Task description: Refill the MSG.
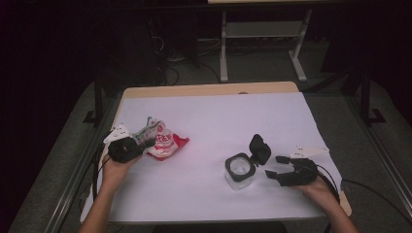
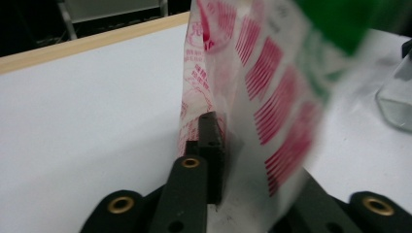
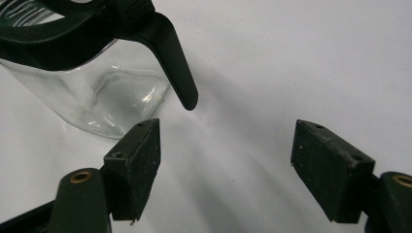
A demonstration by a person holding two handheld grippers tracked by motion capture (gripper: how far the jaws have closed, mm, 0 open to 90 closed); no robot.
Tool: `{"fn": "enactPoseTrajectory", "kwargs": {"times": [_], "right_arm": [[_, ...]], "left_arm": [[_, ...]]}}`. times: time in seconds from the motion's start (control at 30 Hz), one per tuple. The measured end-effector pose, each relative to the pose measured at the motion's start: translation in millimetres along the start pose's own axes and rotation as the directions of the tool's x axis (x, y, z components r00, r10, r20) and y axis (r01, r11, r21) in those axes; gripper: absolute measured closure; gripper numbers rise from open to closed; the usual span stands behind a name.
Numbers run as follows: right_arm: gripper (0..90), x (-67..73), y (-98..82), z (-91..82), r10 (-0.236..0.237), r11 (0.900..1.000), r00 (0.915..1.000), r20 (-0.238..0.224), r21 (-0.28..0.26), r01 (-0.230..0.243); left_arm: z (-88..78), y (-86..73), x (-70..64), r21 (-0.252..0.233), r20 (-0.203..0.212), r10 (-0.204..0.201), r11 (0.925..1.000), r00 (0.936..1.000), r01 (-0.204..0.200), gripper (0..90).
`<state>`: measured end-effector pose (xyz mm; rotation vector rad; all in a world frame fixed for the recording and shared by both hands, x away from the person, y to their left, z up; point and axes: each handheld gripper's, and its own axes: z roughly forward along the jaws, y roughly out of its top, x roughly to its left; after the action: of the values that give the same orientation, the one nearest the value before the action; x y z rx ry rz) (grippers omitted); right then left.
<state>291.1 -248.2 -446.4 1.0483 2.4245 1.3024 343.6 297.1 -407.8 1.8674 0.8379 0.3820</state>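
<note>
A crinkled red-and-white snack bag (image 1: 163, 141) with a green patch lies at the table's left. My left gripper (image 1: 142, 144) is shut on its near edge. In the left gripper view the bag (image 2: 272, 73) stands pinched between the jaws of the left gripper (image 2: 228, 160), and it hides the right jaw. A clear glass jar (image 1: 239, 169) with a black rim stands right of centre, its black hinged lid (image 1: 260, 148) flipped back. My right gripper (image 1: 273, 166) is open just right of the jar, holding nothing. In the right gripper view the jar (image 3: 97, 92) sits up-left of the right gripper (image 3: 226, 155).
A white sheet (image 1: 214, 121) covers the tabletop, with a wooden strip (image 1: 209, 89) showing along the far edge. Beyond the table stands a white desk frame (image 1: 223, 48) among cables on a dark floor. The jar (image 2: 396, 97) appears blurred at the right of the left gripper view.
</note>
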Motion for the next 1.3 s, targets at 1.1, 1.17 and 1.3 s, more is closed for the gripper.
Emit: {"fn": "enactPoseTrajectory", "kwargs": {"times": [1.1, 1.17, 1.3], "right_arm": [[26.0, -0.9, -0.6, -6.1, 0.004, 1.0, 0.9999, 0.01, -0.018, -0.004], [26.0, -0.8, -0.7, -7.3, 0.007, 1.0, 0.9999, 0.01, -0.022, -0.006], [26.0, 0.0, 0.3, -9.1, 0.008, 1.0, 0.9999, 0.014, -0.028, -0.008]], "left_arm": [[1.4, 58.3, -37.3, 0.003, 0.033, 0.035, 0.9994, 0.9988, -0.035, 90.0], [2.0, 62.3, -39.7, -0.004, 0.036, 0.038, 0.9993, 0.9986, -0.038, 90.0], [0.5, 66.0, -46.1, -0.035, 0.058, 0.049, 0.9983, 0.9971, -0.047, 90.0]]}}
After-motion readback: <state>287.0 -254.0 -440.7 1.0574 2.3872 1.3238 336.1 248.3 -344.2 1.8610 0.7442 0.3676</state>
